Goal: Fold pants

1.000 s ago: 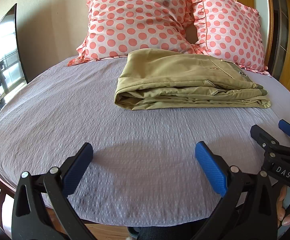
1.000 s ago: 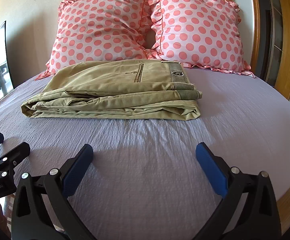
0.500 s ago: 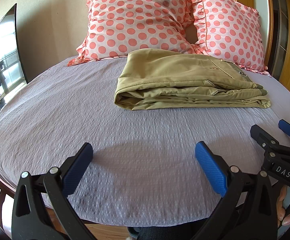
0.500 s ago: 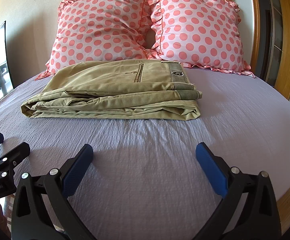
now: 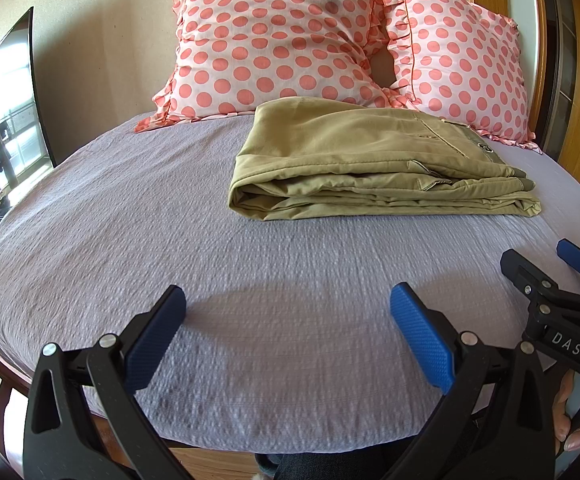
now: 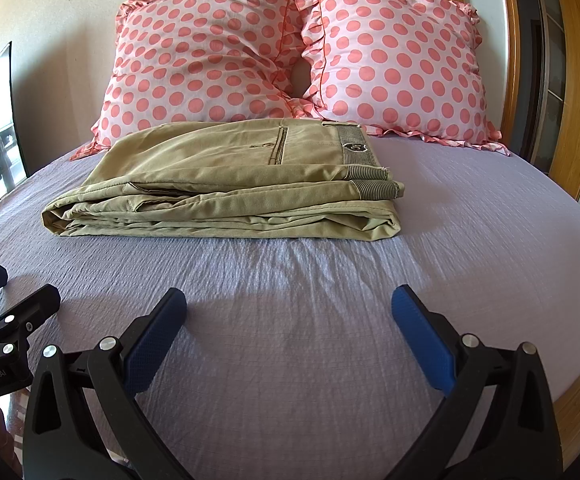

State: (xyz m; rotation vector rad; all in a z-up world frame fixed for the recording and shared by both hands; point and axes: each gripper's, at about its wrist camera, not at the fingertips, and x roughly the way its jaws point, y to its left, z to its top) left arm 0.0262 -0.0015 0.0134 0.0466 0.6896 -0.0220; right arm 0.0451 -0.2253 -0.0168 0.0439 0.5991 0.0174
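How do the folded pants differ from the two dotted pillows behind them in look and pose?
The pants are plain khaki; the pillows are pink with coral dots and ruffled edges. The pants lie flat in stacked folds on the bed sheet; the pillows stand propped against the wall. Both rest on the bed, away from the open left tongs and right tongs.

Both wrist views low at bed's foot — facing shared pillows.
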